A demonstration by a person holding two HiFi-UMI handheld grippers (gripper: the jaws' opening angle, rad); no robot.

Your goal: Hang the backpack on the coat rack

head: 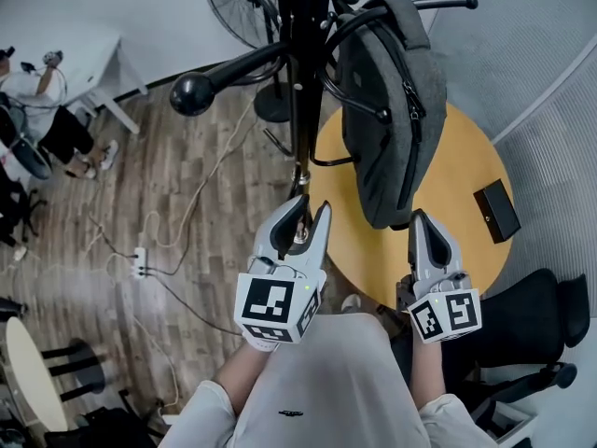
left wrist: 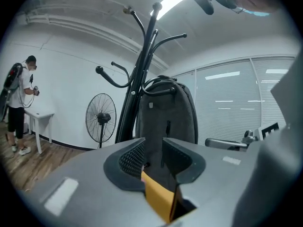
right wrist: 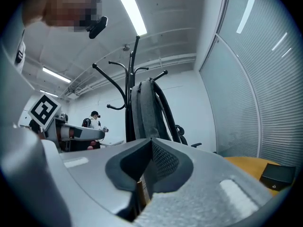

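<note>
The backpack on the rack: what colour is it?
Dark grey backpack, clearest in the head view.

The person is wearing a pale grey shirt (head: 322, 381). The left claw (head: 308, 209) and right claw (head: 418, 218) are showing grey shells, each carrying a black-and-white marker cube (head: 277, 308).

One backpack (head: 387, 110), one coat rack (head: 298, 82), one fan (head: 238, 3), one round table (head: 466, 157), one black box (head: 496, 210), two grippers (head: 308, 211) (head: 417, 218).

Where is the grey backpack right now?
In the head view the grey backpack hangs upper centre on the black coat rack, right of its pole, above the round yellow table.
</note>
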